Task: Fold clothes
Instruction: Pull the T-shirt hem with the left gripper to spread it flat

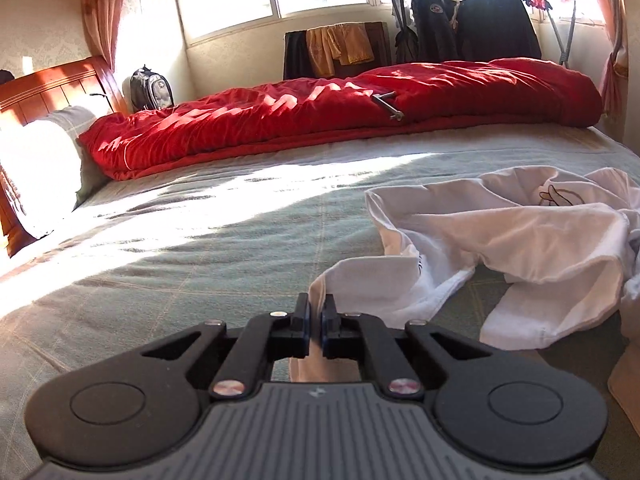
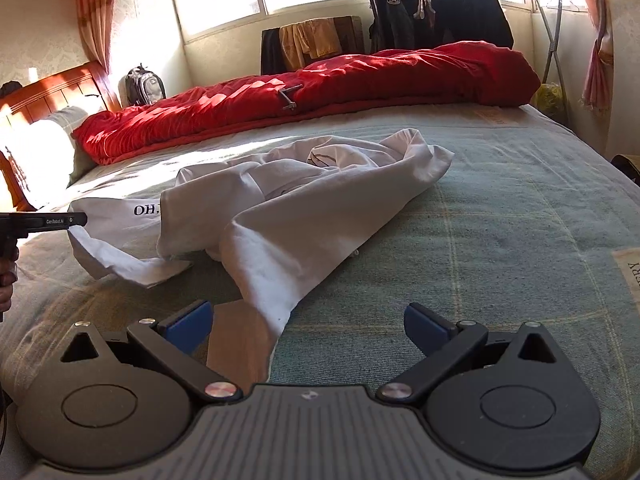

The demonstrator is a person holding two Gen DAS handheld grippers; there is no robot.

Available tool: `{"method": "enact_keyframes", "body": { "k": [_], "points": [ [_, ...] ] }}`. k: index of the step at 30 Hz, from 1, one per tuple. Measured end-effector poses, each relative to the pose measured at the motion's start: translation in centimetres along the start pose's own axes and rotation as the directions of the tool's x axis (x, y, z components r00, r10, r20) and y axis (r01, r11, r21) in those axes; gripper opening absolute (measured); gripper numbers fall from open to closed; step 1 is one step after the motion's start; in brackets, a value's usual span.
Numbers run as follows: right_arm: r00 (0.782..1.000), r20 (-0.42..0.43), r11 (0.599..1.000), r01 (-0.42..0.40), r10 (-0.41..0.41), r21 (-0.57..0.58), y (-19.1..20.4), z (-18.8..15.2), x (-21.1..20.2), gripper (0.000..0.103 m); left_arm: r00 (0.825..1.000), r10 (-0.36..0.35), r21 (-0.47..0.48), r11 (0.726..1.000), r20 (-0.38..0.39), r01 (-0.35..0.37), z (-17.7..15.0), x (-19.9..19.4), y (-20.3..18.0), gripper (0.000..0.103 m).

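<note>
A crumpled white T-shirt (image 1: 520,232) with black print lies on the grey-green checked bedspread (image 1: 200,264). My left gripper (image 1: 316,312) is shut on an edge of the shirt, and the cloth runs back between its fingers. In the right wrist view the same shirt (image 2: 288,208) lies spread ahead, and the left gripper (image 2: 74,219) shows at the far left pinching the shirt's edge. My right gripper (image 2: 308,328) is open and empty, low over the bed, with a hanging corner of the shirt just inside its left finger (image 2: 192,326).
A red duvet (image 1: 340,116) lies bunched along the far side of the bed. A white pillow (image 1: 36,172) and wooden headboard (image 1: 52,88) are at the left. A clothes rack with dark jackets (image 1: 476,28) stands by the window. A backpack (image 1: 151,89) sits in the corner.
</note>
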State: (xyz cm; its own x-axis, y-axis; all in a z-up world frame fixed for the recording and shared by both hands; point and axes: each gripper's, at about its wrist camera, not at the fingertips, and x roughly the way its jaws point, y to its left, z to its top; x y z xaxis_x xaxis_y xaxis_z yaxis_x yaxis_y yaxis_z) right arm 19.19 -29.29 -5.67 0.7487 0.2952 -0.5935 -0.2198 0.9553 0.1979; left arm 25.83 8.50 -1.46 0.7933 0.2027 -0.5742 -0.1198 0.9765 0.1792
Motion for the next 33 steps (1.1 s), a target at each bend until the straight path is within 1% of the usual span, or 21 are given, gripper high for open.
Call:
{"method": "enact_keyframes", "body": {
  "k": [2,9,14,18,20,23,25,26,28,30,33],
  "points": [
    [1.000,-0.011,1.000,-0.002,0.002,0.002,0.0,0.1,0.5,0.103,0.999,0.045,-0.020,0.999,-0.002,-0.045,0.8,1.2,1.8,0.003],
    [0.999,-0.035,1.000,0.009,-0.008,0.012,-0.1,0.4,1.8,0.103,0.990,0.123,-0.129,0.983,-0.066,-0.131,2.3,5.1,8.0,0.003],
    [0.999,-0.041,1.000,0.013,-0.012,0.010,-0.1,0.9,2.4,0.103,0.982,0.168,-0.149,0.973,-0.085,-0.179,3.5,7.5,10.7,0.003],
    [0.998,-0.043,0.999,0.037,-0.036,0.019,-0.3,1.3,2.9,0.103,0.975,0.182,-0.199,0.959,-0.127,-0.204,4.5,10.0,13.0,0.003],
    [0.998,-0.051,0.999,0.042,-0.041,0.023,-0.3,1.3,3.2,0.103,0.975,0.173,-0.196,0.960,-0.137,-0.198,4.7,11.4,13.6,0.003],
    [0.997,-0.065,0.999,0.050,-0.048,0.015,-0.1,1.4,3.7,0.103,0.976,0.141,-0.212,0.961,-0.167,-0.176,4.3,13.2,14.2,0.014],
    [0.996,-0.073,0.999,0.050,-0.049,0.006,0.2,1.3,3.9,0.103,0.978,0.118,-0.225,0.962,-0.170,-0.155,3.6,13.7,14.4,0.014],
    [0.996,-0.075,0.999,0.049,-0.048,0.001,0.3,1.3,4.0,0.103,0.978,0.107,-0.231,0.962,-0.178,-0.147,3.3,13.7,14.5,0.017],
    [0.996,-0.078,0.999,0.045,-0.045,-0.007,0.7,1.4,4.1,0.103,0.980,0.073,-0.251,0.961,-0.186,-0.119,2.5,13.4,14.7,0.020],
    [0.996,-0.081,0.999,0.039,-0.040,-0.014,1.1,1.5,4.1,0.103,0.983,0.022,-0.280,0.957,-0.180,-0.073,1.5,12.6,15.2,0.030],
    [0.997,-0.077,0.999,0.029,-0.031,-0.019,1.5,1.5,3.9,0.103,0.987,-0.017,-0.321,0.947,-0.163,-0.036,0.2,10.7,15.7,0.039]
  ]
}}
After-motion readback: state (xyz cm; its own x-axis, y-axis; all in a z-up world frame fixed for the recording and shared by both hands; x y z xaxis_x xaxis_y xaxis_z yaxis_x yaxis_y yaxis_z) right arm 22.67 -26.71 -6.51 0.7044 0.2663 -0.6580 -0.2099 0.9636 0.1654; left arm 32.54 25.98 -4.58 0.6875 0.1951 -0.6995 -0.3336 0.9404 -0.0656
